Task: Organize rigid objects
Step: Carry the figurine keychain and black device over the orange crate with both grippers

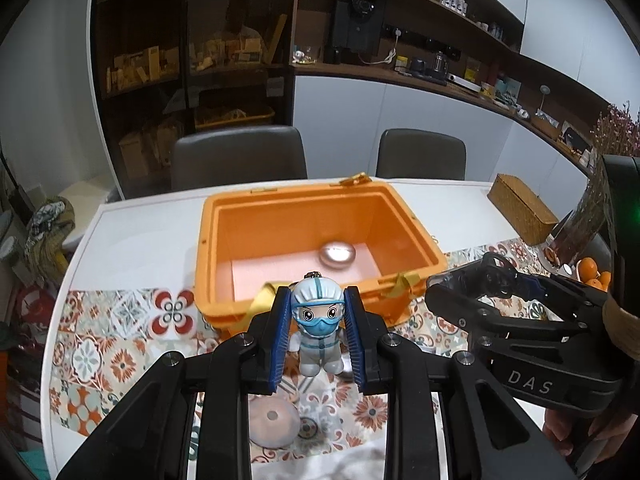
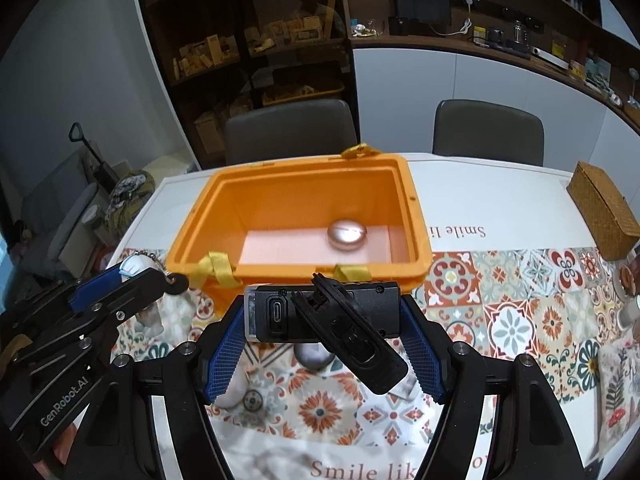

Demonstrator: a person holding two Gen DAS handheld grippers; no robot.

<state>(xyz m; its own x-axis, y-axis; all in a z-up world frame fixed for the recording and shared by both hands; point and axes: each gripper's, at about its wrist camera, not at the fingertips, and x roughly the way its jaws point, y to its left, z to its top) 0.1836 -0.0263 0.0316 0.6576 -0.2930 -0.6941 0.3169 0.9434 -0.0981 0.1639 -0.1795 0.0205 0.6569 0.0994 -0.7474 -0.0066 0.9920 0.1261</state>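
An open orange box (image 1: pixel 304 200) stands mid-table; it also shows in the right wrist view (image 2: pixel 280 184). A shiny rose-gold oval object (image 1: pixel 337 253) lies inside it, seen too in the right wrist view (image 2: pixel 346 233). My left gripper (image 1: pixel 318 332) is shut on a small masked figurine (image 1: pixel 319 326), held just in front of the box's near wall. My right gripper (image 2: pixel 324 332) is shut on a black rectangular device (image 2: pixel 326 312) with a clip, also just before the box. The right gripper appears in the left wrist view (image 1: pixel 452 280), and the left one in the right wrist view (image 2: pixel 140 270).
A pink round disc (image 1: pixel 274 420) and a silver oval (image 2: pixel 314 356) lie on the patterned tablecloth (image 2: pixel 520 312) under the grippers. A woven box (image 2: pixel 602 216) sits at the right. Oranges (image 1: pixel 592 274) are far right. Two chairs (image 1: pixel 238 158) stand behind the table.
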